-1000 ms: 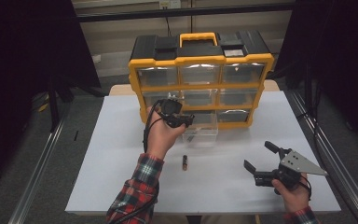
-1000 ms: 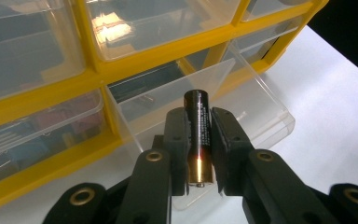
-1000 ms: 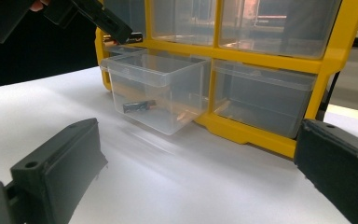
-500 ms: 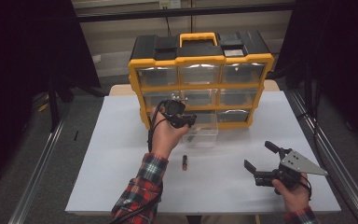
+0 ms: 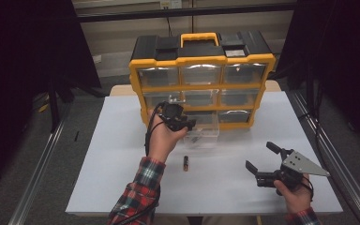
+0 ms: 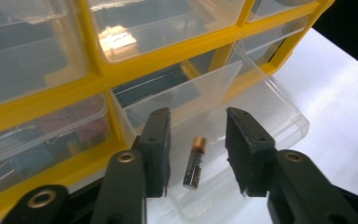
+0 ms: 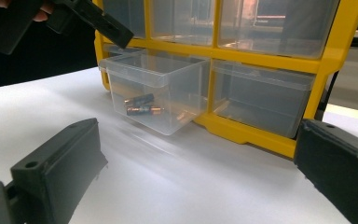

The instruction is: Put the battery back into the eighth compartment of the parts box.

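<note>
Just-parted left gripper (image 6: 198, 154) fingers (image 6: 156, 144) over open drawer (image 6: 279, 109), battery (image 6: 195, 162) inside.

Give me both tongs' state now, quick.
Left tongs: open, just been opening, battery lying loose in the drawer below.
Right tongs: open, empty.

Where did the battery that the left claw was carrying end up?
The battery lies in the pulled-out clear drawer of the yellow organizer, bottom row, middle, beneath the left gripper, whose jaws have just been opening.
</note>
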